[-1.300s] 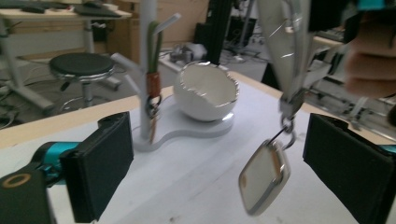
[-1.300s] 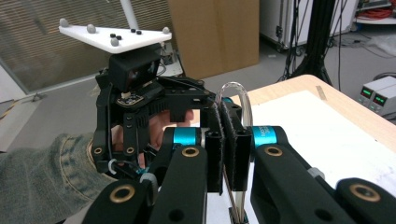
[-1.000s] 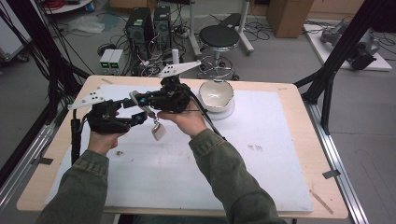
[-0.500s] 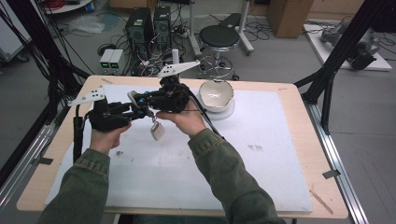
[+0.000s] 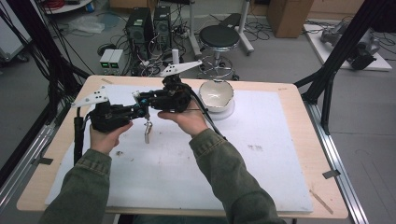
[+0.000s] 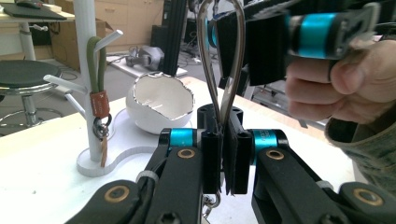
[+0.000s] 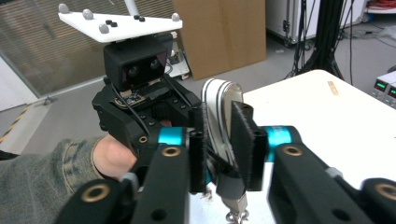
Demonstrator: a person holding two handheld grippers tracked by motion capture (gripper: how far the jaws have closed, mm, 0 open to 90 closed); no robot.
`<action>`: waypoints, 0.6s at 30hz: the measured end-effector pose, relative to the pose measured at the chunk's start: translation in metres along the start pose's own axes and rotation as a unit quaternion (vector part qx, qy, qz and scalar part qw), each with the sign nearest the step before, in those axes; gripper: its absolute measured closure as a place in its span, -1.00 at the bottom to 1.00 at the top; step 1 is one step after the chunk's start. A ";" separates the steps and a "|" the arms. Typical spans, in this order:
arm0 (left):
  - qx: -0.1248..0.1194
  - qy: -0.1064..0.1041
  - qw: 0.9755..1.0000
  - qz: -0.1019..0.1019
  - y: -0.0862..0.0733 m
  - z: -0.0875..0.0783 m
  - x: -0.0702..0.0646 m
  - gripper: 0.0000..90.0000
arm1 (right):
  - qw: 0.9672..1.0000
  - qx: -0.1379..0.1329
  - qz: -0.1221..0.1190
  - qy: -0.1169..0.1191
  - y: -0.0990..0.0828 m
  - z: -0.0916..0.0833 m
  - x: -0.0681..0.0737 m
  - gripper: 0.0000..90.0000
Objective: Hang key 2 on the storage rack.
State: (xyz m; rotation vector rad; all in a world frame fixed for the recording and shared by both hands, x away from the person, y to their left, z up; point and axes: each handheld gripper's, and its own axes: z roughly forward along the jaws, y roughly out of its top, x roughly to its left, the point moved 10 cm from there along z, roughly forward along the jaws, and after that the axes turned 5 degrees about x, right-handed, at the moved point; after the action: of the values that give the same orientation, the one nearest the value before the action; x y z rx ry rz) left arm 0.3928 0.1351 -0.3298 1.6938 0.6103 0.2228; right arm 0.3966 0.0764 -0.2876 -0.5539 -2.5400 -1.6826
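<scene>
Carabiner (image 6: 220, 70), clamped in the left gripper (image 6: 223, 158), needs a steady hold while the right gripper (image 7: 219, 149), jaws just opening around it, lets go.

On the table (image 5: 299, 196) lies a mat (image 5: 261, 177) that covers most of its top. At the far edge of the mat stands a bowl (image 5: 215, 94), and just left of the bowl, in the left gripper view, stands a small rack (image 6: 88, 70) on which a key strap (image 6: 99, 100) hangs. The left gripper (image 5: 140, 111) and the right gripper (image 5: 145, 99) meet above the left half of the mat, in front of the bowl. Between them is a metal clip (image 6: 220, 65), with its lower part hanging down toward the mat. Behind the table stands a stool (image 5: 219, 37) on the floor.
</scene>
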 end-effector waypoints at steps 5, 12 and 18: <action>0.003 0.015 1.000 -0.008 0.000 -0.003 0.008 0.92 | 0.999 -0.002 -0.013 -0.041 -0.007 -0.010 -0.002 -0.07; 0.005 0.035 0.999 -0.019 0.000 -0.005 0.019 0.92 | 0.995 0.009 -0.003 -0.098 -0.030 -0.038 -0.014 -0.64; 0.009 0.050 0.999 -0.015 0.006 -0.004 0.026 0.92 | 0.988 0.019 0.013 -0.155 -0.055 -0.062 -0.026 -0.98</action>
State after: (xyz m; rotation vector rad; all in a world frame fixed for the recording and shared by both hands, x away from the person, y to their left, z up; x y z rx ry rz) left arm 0.4144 0.1515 -0.3281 1.6974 0.7136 0.2820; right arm 0.3939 -0.0053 -0.3168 -0.9072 -2.7475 -1.6483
